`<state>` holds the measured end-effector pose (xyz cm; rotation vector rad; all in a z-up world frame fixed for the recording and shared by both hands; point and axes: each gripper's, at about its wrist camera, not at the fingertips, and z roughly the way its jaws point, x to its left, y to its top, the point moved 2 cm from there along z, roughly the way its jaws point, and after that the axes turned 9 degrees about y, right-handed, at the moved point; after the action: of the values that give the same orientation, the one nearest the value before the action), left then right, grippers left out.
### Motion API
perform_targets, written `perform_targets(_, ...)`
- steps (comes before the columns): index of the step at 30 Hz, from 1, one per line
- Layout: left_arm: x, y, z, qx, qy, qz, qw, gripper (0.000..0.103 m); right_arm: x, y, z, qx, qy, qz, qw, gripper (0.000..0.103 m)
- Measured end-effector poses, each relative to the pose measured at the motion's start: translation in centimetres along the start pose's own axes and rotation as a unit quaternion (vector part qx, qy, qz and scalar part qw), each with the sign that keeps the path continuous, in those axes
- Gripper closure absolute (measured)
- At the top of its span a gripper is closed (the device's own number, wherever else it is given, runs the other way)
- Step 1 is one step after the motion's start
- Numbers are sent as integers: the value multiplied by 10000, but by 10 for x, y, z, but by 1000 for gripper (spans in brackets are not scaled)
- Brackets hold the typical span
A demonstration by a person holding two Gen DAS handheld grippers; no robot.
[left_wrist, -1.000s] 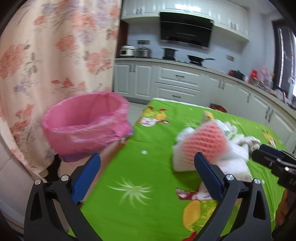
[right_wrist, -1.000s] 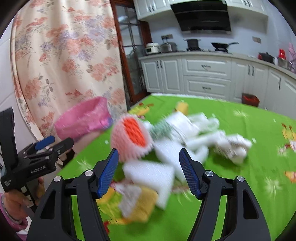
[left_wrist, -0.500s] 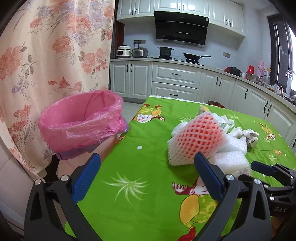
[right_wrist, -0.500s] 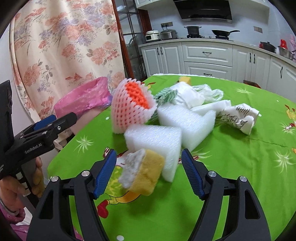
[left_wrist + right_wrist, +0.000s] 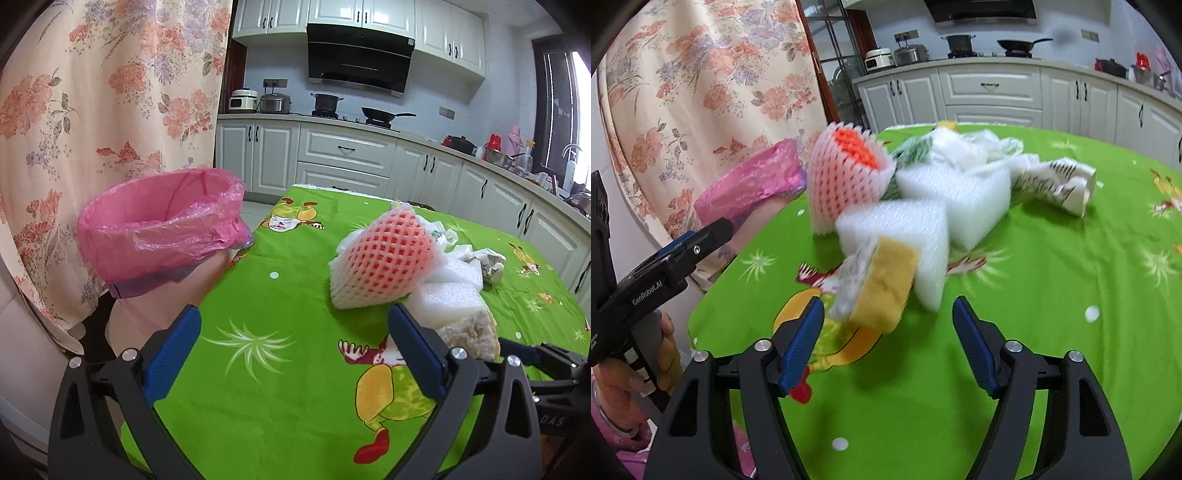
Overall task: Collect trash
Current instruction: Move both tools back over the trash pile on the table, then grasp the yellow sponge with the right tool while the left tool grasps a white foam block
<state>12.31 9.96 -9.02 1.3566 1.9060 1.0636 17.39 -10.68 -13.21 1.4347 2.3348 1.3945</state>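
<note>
Right gripper hovered wide open, holding nothing, just short of the yellow sponge, which looked blurred at frame centre. Left gripper was also wide open and empty. The pink-lined bin stood left of the green tablecloth; the foam fruit net lay centre-right.

Each hand-held gripper is black, with blue finger pads and silver screws.

Green-clothed table under heaped foam trash
</note>
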Motion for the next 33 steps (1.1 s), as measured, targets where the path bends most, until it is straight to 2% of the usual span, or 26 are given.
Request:
perform_targets(2,0,-1,-2,-25,4,9,10000,5,8,0,2,41,115,-94,9999,47)
perform_targets(4,3,0,-6,-59,31,-3,10000,5,14,1,4,59,214,-147,9996,49)
perform_targets(12,14,0,-13,-55,167,-50,9998,5,22,12,20,47,318,-94,9994,50)
perform_targets(13,14,-1,-13,-50,176,-59,9998,5,21,13,22,40,301,-89,9995,56)
perform_targets(14,14,-1,-13,-46,182,-64,9998,5,20,13,23,49,247,-117,9996,68)
perform_targets(16,13,0,-13,-36,184,-43,9998,5,21,14,22,45,207,-218,9995,78)
perform_targets(23,-9,3,-8,31,-24,66,10000,5,12,22,-24,-577,2,-358,9977,79)
perform_targets(27,-37,4,-5,88,-294,286,9991,5,-10,28,-51,-939,-336,-214,9948,79)
perform_targets(33,-90,2,2,296,-851,587,9942,5,-45,26,-75,-1192,-703,110,9903,79)
